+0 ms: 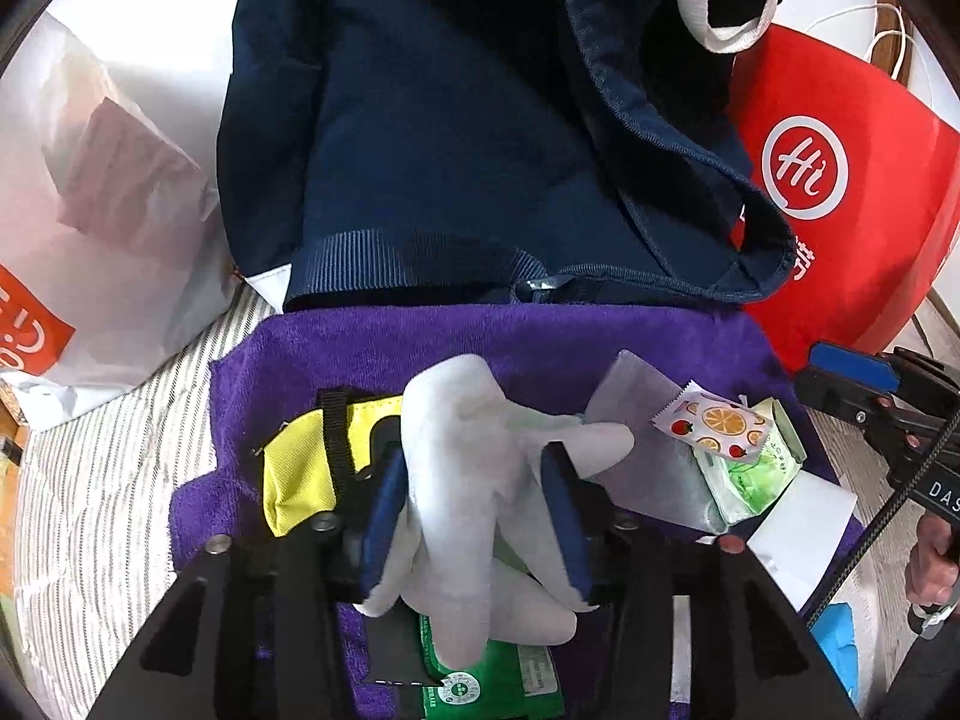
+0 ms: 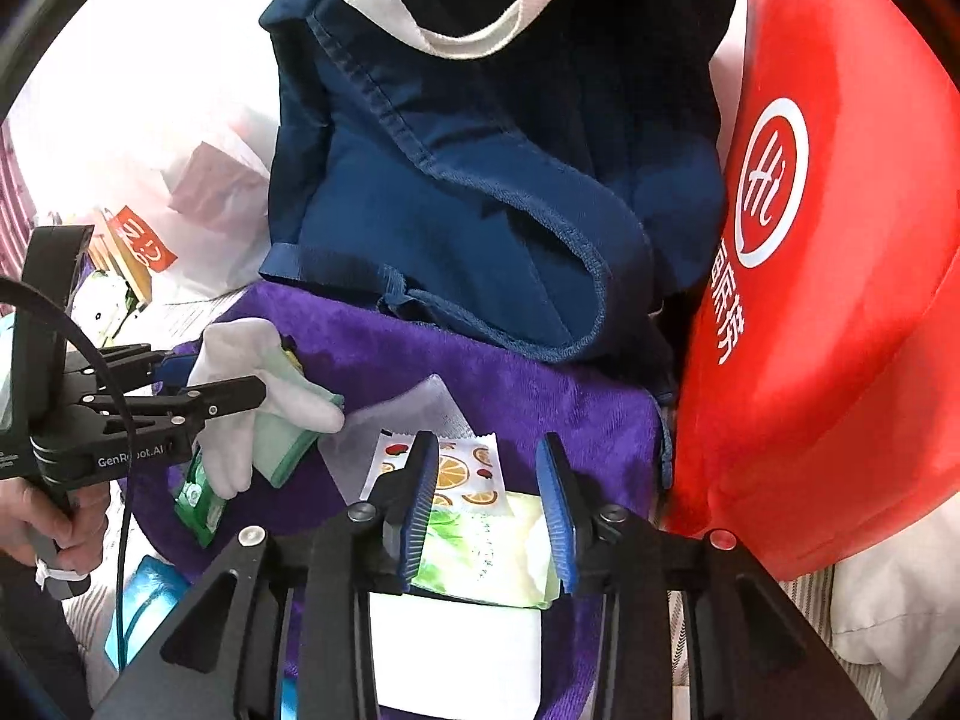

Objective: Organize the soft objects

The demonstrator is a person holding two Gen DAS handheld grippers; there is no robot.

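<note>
My left gripper (image 1: 474, 516) is shut on a white cloth glove (image 1: 462, 480), held just above a purple towel (image 1: 540, 342); the glove also shows in the right wrist view (image 2: 240, 354). My right gripper (image 2: 489, 510) is open, its jaws standing either side of a green tissue pack (image 2: 480, 546) on the purple towel (image 2: 510, 384). A fruit-print packet (image 2: 465, 474) lies just beyond the green pack. A navy tote bag (image 1: 450, 138) lies behind the towel. The right gripper (image 1: 864, 396) shows at the edge of the left wrist view.
A red bag (image 2: 840, 240) stands to the right. A white plastic bag (image 1: 108, 210) lies to the left. A yellow pouch (image 1: 300, 474), a green wipes pack (image 1: 480, 678), a grey packet (image 1: 648, 462) and a white card (image 2: 456, 654) lie on the towel. Striped bedding (image 1: 108, 510) lies underneath.
</note>
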